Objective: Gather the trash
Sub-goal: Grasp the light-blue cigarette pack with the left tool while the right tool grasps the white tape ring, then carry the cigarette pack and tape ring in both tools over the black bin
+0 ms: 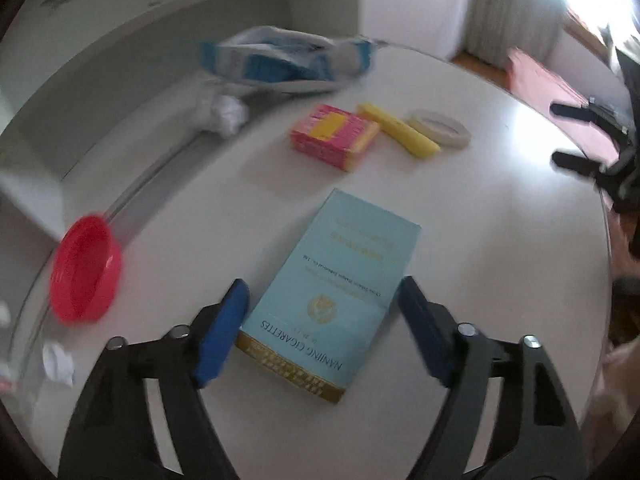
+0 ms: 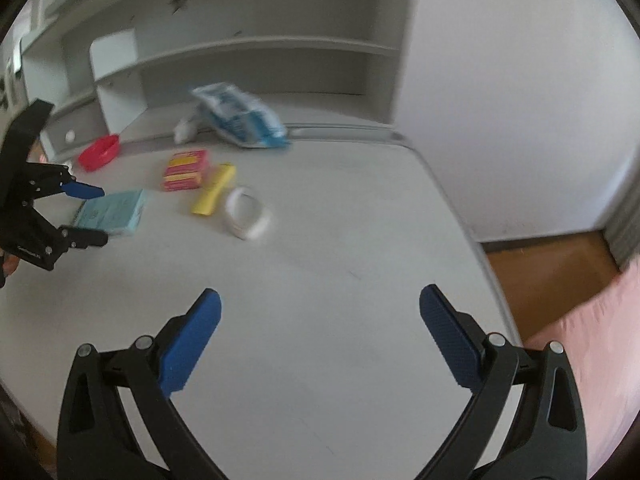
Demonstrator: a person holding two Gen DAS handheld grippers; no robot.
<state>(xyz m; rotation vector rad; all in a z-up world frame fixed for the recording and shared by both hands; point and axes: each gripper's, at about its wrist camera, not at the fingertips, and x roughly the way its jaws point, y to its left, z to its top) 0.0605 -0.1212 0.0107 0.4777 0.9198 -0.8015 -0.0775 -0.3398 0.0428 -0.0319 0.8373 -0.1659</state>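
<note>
Light blue cardboard, that's the one cigarette box (image 1: 332, 296), lying flat on the white desk (image 1: 500, 240) with the left tool (image 1: 324, 320) straddling its near end. One blue pad sits on each long side; the left pad looks right up against the edge, the right one is just off it, so nothing is gripped. No telling from this whether they actually press.

Further back there's one pink and yellow box (image 1: 334, 136), one yellow bar (image 1: 400, 130) touching it or nearly, and one roll of white tape (image 1: 440, 126) just beside the bar. Behind those, one blue and white plastic bag (image 1: 280, 58) near the desk's back edge, with one crumpled white paper ball (image 1: 226, 114) next to it. One red bowl (image 1: 84, 270) is off to the left, tilted up on its side, and one more scrap of white paper (image 1: 58, 362) near it.

The right tool (image 2: 320, 312) hangs wide open over a bare patch of desk, holding nothing, well apart from everything else.
</note>
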